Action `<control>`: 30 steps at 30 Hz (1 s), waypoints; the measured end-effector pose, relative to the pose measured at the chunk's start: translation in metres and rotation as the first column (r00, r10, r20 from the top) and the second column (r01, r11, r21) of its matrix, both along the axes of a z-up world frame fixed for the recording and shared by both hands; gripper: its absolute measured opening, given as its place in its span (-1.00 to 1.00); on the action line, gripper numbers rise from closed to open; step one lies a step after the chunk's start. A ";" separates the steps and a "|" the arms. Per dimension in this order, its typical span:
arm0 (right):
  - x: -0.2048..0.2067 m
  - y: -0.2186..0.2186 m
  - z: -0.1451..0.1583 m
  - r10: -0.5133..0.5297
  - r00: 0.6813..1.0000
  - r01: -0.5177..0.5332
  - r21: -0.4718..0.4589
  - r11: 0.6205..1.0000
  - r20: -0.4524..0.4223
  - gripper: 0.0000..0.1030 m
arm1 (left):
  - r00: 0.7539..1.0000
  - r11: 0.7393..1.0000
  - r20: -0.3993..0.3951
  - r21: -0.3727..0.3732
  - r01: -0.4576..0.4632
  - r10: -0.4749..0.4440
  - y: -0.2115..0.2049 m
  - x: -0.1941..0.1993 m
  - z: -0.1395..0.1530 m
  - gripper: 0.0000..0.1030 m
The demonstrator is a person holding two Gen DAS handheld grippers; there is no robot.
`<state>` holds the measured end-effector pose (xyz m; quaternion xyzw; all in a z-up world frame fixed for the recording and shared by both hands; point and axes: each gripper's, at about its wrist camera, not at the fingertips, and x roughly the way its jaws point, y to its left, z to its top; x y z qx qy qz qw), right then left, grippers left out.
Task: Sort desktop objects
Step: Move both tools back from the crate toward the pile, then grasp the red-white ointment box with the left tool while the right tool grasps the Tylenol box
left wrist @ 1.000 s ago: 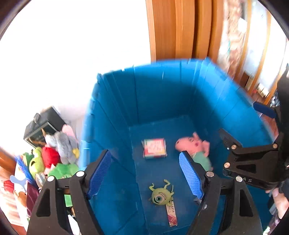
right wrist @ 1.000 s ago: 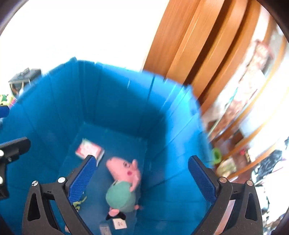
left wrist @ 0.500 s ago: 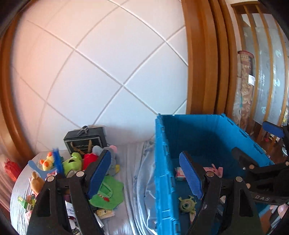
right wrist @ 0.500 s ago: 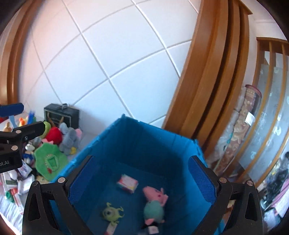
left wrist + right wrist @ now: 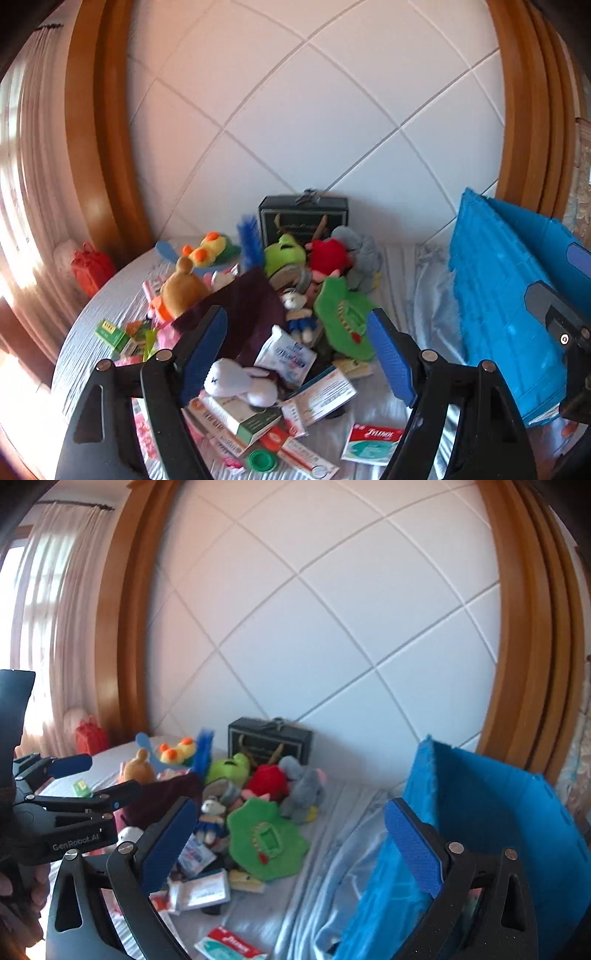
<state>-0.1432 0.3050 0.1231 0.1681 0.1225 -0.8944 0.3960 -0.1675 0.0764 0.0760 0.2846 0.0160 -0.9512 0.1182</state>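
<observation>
Both sets of jaws stand spread wide with nothing between them. My left gripper [image 5: 297, 354] hangs over the near part of the heap on the table; my right gripper [image 5: 291, 843] sits further right, its right finger in front of the blue crate [image 5: 480, 830].

From the left wrist I look straight down my fingers at the clutter. Nearest, between the blue pads, lies a white plush rabbit [image 5: 240, 382] resting on a stack of medicine boxes [image 5: 236, 417]. Just beyond it is a white tissue packet [image 5: 286, 354] and a dark purple cloth [image 5: 243, 314]. To the right of those lies a flat green toy [image 5: 343, 317] with a red-toothed mouth. Further back I see a brown plush [image 5: 181, 288], a yellow and orange plush [image 5: 207, 249], a lime green plush [image 5: 284, 253], a red plush [image 5: 328, 254] and a grey plush [image 5: 360, 251], all crowded together in front of a black box [image 5: 303, 218] standing against the tiled wall. A red and green sachet [image 5: 371, 441] lies alone on the near cloth-covered tabletop [image 5: 402, 266], and a green bottle cap [image 5: 262, 461] sits beside the boxes.

The crate stands on the right of the table, apart from the heap, with bare cloth between them.

In the right wrist view my left gripper [image 5: 94, 779] shows at the left edge, over the left side of the heap.
</observation>
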 end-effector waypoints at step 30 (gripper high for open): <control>-0.040 -0.044 -0.302 0.084 0.870 -0.362 0.513 0.779 0.486 0.67 | 0.831 0.899 0.506 0.214 -0.382 0.233 0.015 0.004 -0.268 0.51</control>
